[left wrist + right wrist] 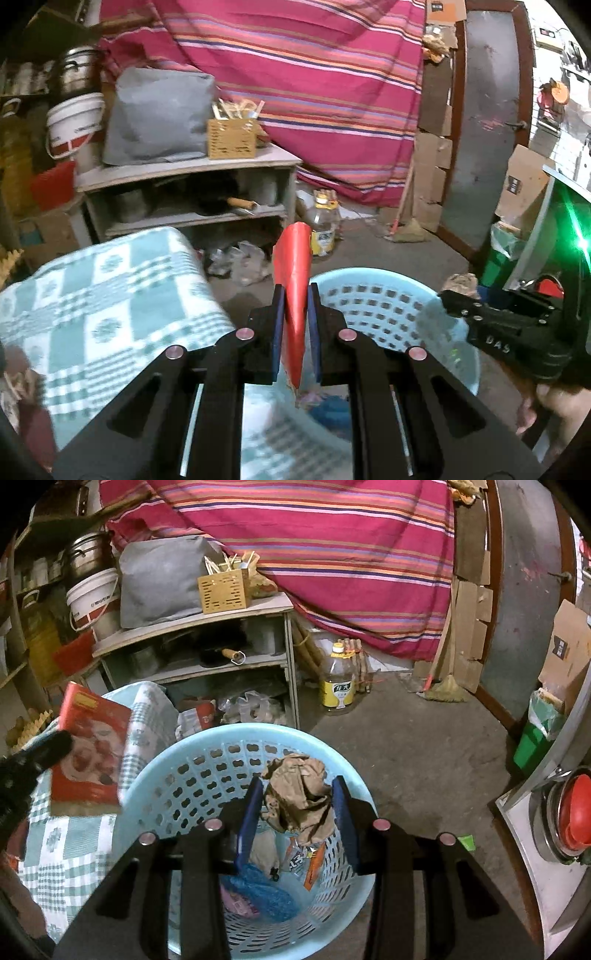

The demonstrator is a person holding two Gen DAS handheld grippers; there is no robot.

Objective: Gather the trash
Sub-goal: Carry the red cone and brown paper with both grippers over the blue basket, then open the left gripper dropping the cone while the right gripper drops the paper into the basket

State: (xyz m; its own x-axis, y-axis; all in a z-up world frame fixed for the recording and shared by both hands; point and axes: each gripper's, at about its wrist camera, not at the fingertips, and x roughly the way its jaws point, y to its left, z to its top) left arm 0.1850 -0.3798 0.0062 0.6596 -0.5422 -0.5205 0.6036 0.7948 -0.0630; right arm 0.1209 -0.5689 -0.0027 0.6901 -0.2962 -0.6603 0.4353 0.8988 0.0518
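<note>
A light blue perforated basket [162, 786] stands on the floor with several wrappers in its bottom. My right gripper [299, 808] is shut on a crumpled brown paper wad [295, 797] held over the basket's mouth. My left gripper [295, 314] is shut on a flat red food packet [293, 280], seen edge-on above the basket [388, 306]. In the right wrist view that red packet [88, 753] hangs at the left, over the checked cloth, with the left gripper's dark body beside it. The right gripper's body [506, 332] shows at the right of the left wrist view.
A table under a green-and-white checked cloth [103, 295] sits left of the basket. Behind stand a grey shelf unit [207, 650], an oil bottle [338, 681], plastic bags on the floor, a striped red cloth, a broom and a green bin [535, 734].
</note>
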